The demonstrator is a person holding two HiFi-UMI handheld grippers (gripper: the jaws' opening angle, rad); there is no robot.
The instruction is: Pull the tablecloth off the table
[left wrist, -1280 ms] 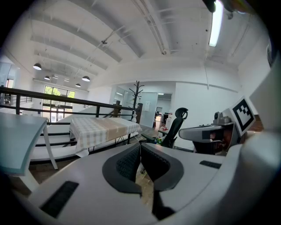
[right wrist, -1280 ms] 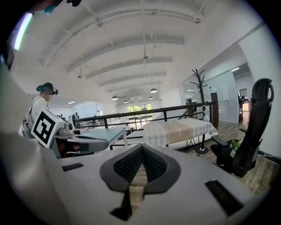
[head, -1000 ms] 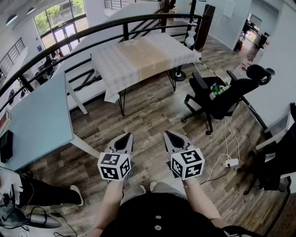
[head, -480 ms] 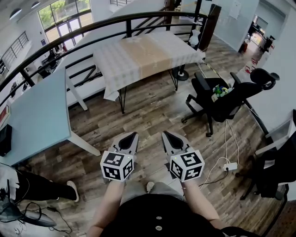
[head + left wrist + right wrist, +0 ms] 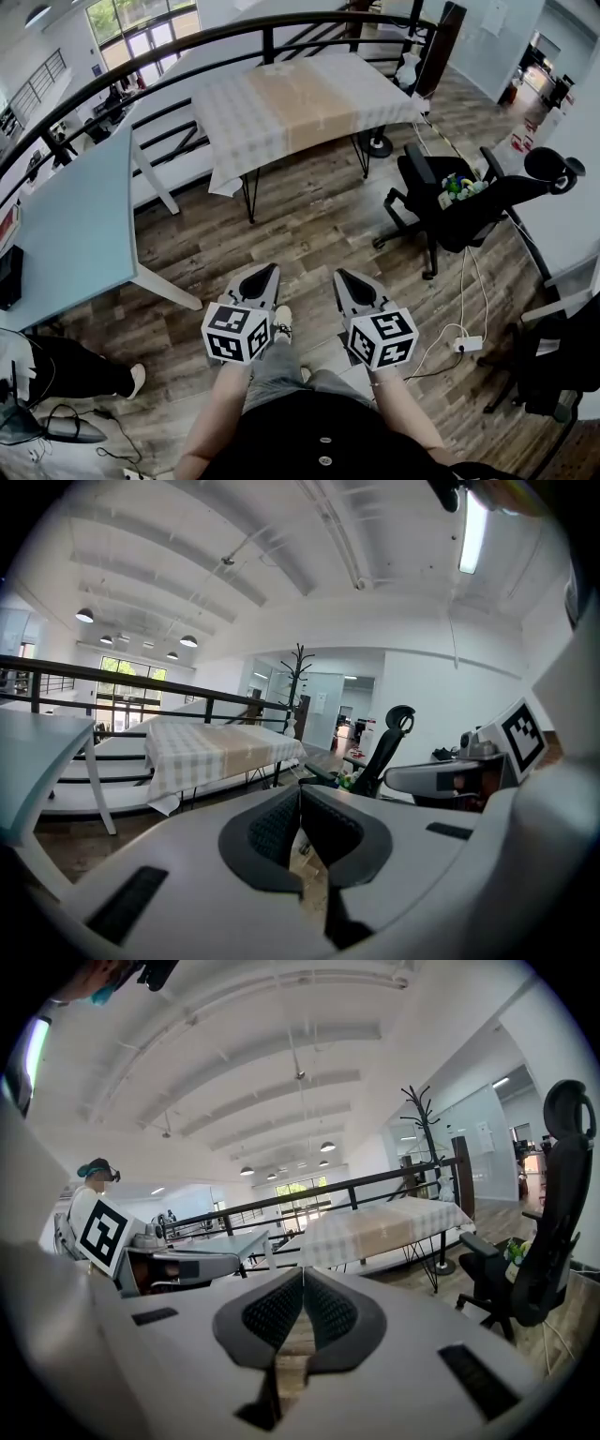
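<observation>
Wood floor is filling most of the head view. The pale blue table at left is running out of frame, its far end cut off. The black railing is curving behind everything.

The tablecloth, checked white with a tan band down the middle, is lying spread over the table by the railing, fully on, edges hanging over the sides. It is hiding the tabletop; only the thin black legs are showing. It is sitting well apart from both grippers.

The black office chair is standing right of that table, with something colourful on the seat that is too small to identify.

The left gripper and right gripper are hovering side by side over the floor, pointing toward the tablecloth. The person's arms are partly showing below; the body is cut off at the bottom edge.

The head view is not showing the jaw gaps clearly. Each gripper view is: both pairs of jaws are pressing together, pad to pad, with nothing between them. The gripper views are also showing a coat stand beyond the table, and the ceiling lamps, which the head view is missing. Only the head view is showing a white power strip on the floor.
</observation>
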